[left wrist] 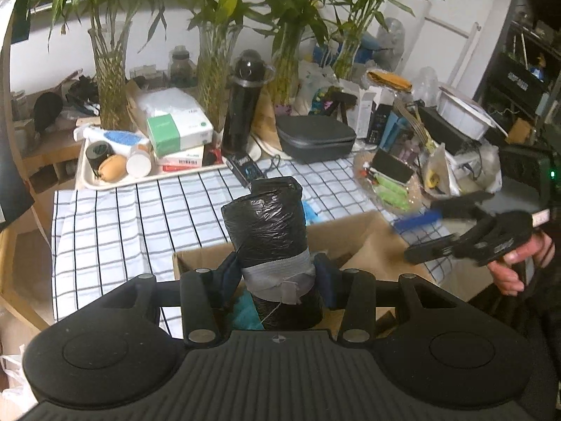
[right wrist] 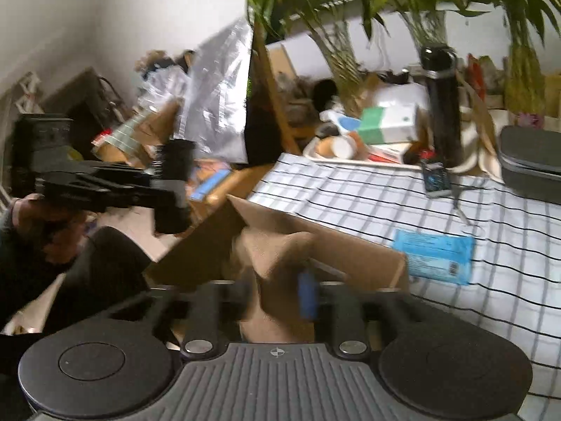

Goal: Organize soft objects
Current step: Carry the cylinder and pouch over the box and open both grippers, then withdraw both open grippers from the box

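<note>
Holding the black bag roll (left wrist: 268, 242) pinched in our left gripper (left wrist: 277, 273) above the open cardboard box (left wrist: 368, 242), we judge this item nearly stowed. Our right gripper (right wrist: 277, 294) hangs spread and empty over the box; the blue packet (right wrist: 434, 251) on the checked cloth (right wrist: 385, 193) remains.

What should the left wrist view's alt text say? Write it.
The left gripper holds a black plastic-wrapped roll banded with grey tape above an open cardboard box on a checked tablecloth. The right gripper is open at right.
</note>
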